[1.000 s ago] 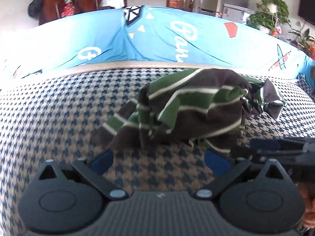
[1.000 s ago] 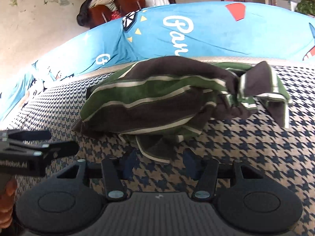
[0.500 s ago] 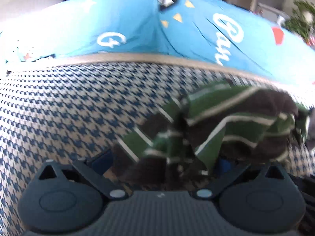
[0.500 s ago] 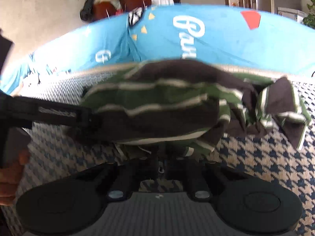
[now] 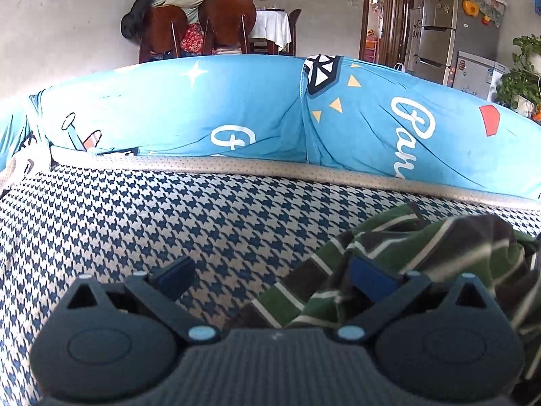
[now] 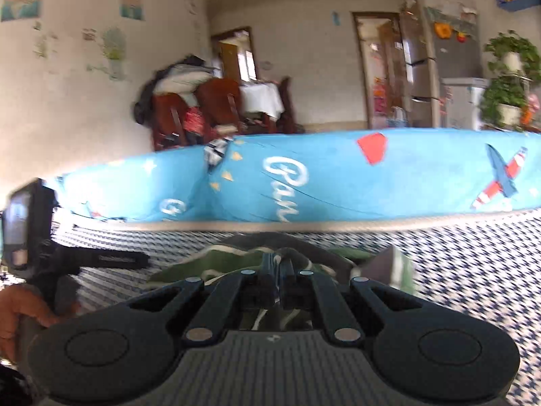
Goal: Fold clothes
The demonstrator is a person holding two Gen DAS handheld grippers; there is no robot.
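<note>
A green and brown striped garment (image 5: 422, 247) lies bunched on the houndstooth cover (image 5: 169, 209), low and right in the left wrist view. My left gripper (image 5: 274, 277) is open; its right finger (image 5: 372, 277) rests over the garment's edge and its left finger (image 5: 175, 275) is over bare cover. In the right wrist view my right gripper (image 6: 278, 267) is shut on a fold of the garment (image 6: 216, 257), which bunches up around its tips. The left gripper (image 6: 101, 257) and the hand (image 6: 20, 311) holding it show at the far left there.
Blue printed cushions (image 5: 236, 118) run along the back of the cover. Behind them stand wooden chairs (image 5: 223, 23) piled with clothes, a table, a fridge (image 5: 439, 34) and potted plants (image 6: 507, 94). Houndstooth cover stretches left of the garment.
The right gripper went from open to shut on the garment's near edge and rose with it. The left gripper shifted left and up, so the garment now sits at its right.
</note>
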